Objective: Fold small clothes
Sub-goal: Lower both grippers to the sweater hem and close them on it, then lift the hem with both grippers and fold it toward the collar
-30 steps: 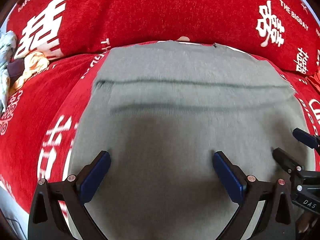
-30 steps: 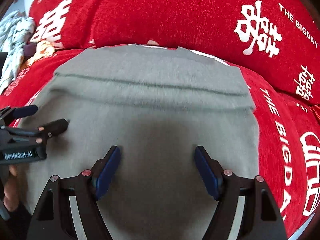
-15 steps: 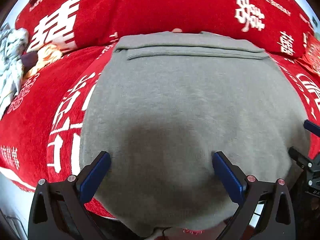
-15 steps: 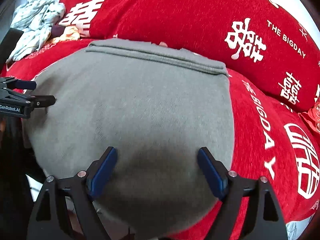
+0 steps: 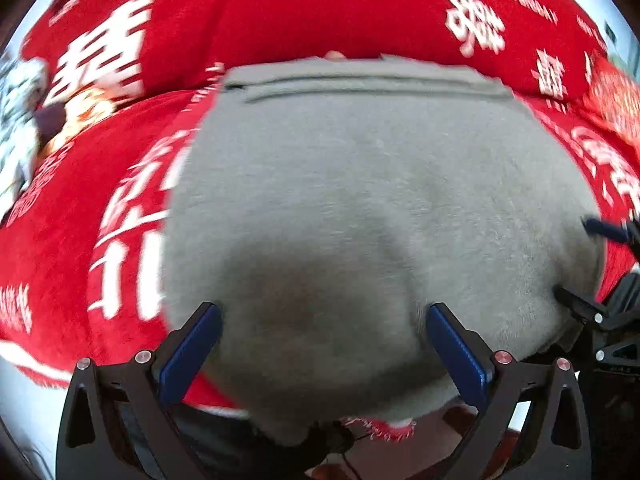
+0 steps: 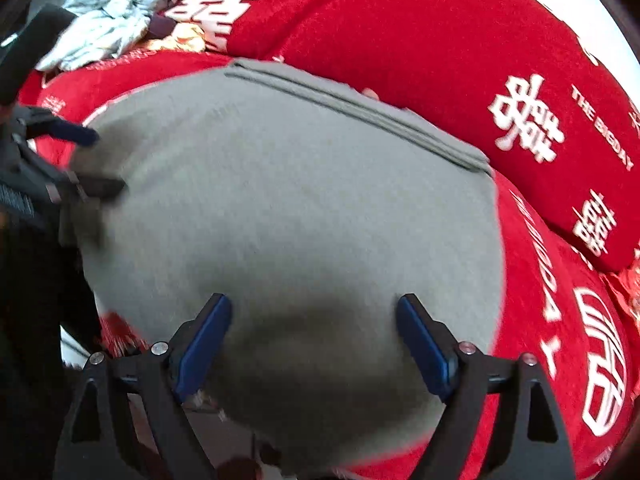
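A grey garment (image 5: 360,200) lies flat on the red sofa seat (image 5: 72,208), with a folded band along its far edge. Its near edge hangs a little over the seat's front. My left gripper (image 5: 322,316) hovers open over the garment's near left part, nothing between its blue pads. My right gripper (image 6: 314,308) stands open over the near right part of the garment (image 6: 288,208), also with nothing between its pads. Each gripper shows at the edge of the other's view: the right gripper (image 5: 588,264) and the left gripper (image 6: 90,160), both open beside the cloth's sides.
The red backrest cushion (image 6: 400,40) with white lettering rises just behind the garment. A pile of pale and orange clothes (image 6: 116,20) lies at the far left of the seat. The seat's fringed front edge (image 5: 380,428) sits below the grippers.
Both grippers have drawn back toward the seat's front edge, so the garment's folded far edge looks farther away. The right view has rolled. Both pairs of jaws stay open.
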